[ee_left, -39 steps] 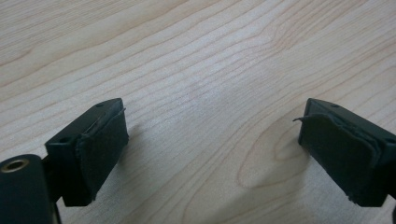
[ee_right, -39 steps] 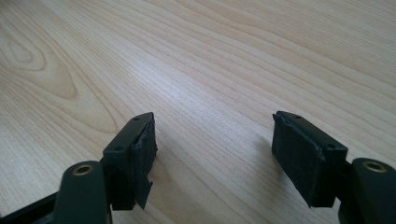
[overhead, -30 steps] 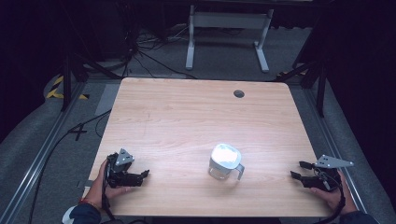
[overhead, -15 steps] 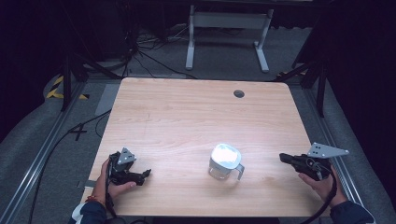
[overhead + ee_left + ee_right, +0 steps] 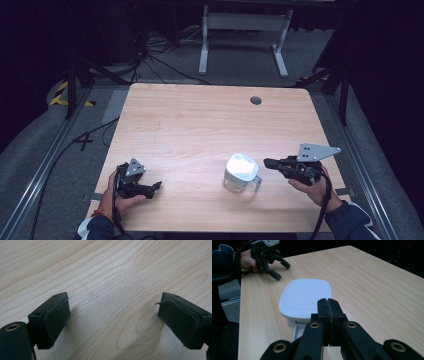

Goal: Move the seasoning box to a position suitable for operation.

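On the near half of the table (image 5: pixel 200 125), high view: a clear lidded jug (image 5: pixel 240 173) stands upright, white lid up, handle projecting toward the right gripper (image 5: pixel 266 162). That gripper sits just beside the jug on the handle side, jaws pressed together with nothing between them, tips pointing at the jug, not touching it. The left gripper (image 5: pixel 156 185) lies well apart from the jug on the opposite side, so the right hand is clearly the nearer one. Left gripper view: jaws stand wide apart, empty, pads (image 5: pixel 57 317) hanging over bare wood grain. Right gripper view: the two jaws meet flush down the middle; they have just been closing, and nothing is caught between them. The jug's white lid (image 5: pixel 305 298) lies directly ahead of the tips and slightly below them, the handle hidden under the jaws; beyond the jug, the left gripper (image 5: pixel 280 271) rests near the table's edge. Judgement: any approach runs straight ahead from the right gripper, and its jaws must spread first.
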A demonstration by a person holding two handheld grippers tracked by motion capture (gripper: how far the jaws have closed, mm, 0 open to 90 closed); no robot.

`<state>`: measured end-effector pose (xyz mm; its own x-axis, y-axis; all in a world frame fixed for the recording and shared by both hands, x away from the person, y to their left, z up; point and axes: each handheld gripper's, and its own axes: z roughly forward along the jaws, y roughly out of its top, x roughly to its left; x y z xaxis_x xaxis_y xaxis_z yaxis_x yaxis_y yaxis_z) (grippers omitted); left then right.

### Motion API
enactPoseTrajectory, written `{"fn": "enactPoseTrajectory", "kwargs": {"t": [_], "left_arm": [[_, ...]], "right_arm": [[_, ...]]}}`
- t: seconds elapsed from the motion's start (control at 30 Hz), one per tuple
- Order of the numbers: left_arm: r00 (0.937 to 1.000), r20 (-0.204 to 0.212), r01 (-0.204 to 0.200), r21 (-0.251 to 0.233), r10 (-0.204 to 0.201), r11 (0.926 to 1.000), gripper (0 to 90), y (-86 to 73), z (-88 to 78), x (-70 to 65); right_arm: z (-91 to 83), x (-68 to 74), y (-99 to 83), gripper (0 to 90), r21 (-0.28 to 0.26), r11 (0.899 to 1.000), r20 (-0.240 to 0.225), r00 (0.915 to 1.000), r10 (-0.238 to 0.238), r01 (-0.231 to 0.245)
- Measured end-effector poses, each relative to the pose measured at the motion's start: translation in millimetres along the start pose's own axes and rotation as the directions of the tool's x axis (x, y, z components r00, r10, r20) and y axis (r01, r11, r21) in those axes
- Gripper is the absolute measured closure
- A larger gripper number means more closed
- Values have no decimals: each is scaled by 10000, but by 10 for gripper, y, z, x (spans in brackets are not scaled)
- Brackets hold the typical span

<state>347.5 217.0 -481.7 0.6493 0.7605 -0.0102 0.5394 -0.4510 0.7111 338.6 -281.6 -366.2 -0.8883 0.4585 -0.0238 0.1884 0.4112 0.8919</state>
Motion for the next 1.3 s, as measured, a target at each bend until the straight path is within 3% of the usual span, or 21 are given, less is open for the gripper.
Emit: {"fn": "enactPoseTrajectory", "kwargs": {"t": [0.13,0.3,0.47,0.57,0.6,0.7,0.8,0.83,0.87,0.93,0.97,1.07,1.23,1.3], "left_arm": [[10000,12,-23,-4,23,10000,106,2,1,3],[10000,12,-43,-14,43,10000,106,2,2,4],[9999,-100,99,35,-99,9999,104,10,7,-14],[9997,-191,170,48,-169,9998,102,13,5,-24],[9992,-196,343,36,-342,9994,105,11,4,-39],[9988,-359,337,291,-326,9990,187,44,-28,-52],[9993,-107,369,230,-367,9991,232,59,-32,-73],[9999,-56,92,-26,-92,10000,244,96,-54,-84],[9994,33,344,-233,-343,9991,252,111,-60,-104],[9994,66,339,-461,-336,9984,263,159,-76,-118],[10000,-26,73,-542,-74,9985,269,194,-87,-122],[10000,44,-63,-693,67,9976,283,265,-99,-177],[9975,465,-482,-1153,539,9922,308,542,-76,-391],[9940,593,-839,-1319,923,9877,312,682,-53,-488]], "right_arm": [[159,122,52,898,392,9982,-319,9985,-440,453],[239,168,53,898,620,9965,-487,9974,-533,563],[236,164,46,899,634,9957,-476,9968,-639,668],[237,153,27,899,501,9975,-689,9965,-462,498],[244,160,28,899,488,9976,-722,9963,-463,498],[240,179,33,900,529,9963,-655,9958,-637,672],[239,176,27,900,487,9970,-680,9961,-569,603],[236,185,28,900,507,9966,-655,9959,-623,657],[229,192,27,900,525,9962,-642,9958,-658,692],[216,187,22,900,528,9963,-656,9958,-640,676],[209,183,19,900,546,9965,-642,9962,-592,628],[205,185,16,900,539,9964,-601,9963,-620,652],[199,193,13,900,568,9959,-543,9963,-670,701],[200,195,10,900,542,9956,-514,9960,-738,766]]}}
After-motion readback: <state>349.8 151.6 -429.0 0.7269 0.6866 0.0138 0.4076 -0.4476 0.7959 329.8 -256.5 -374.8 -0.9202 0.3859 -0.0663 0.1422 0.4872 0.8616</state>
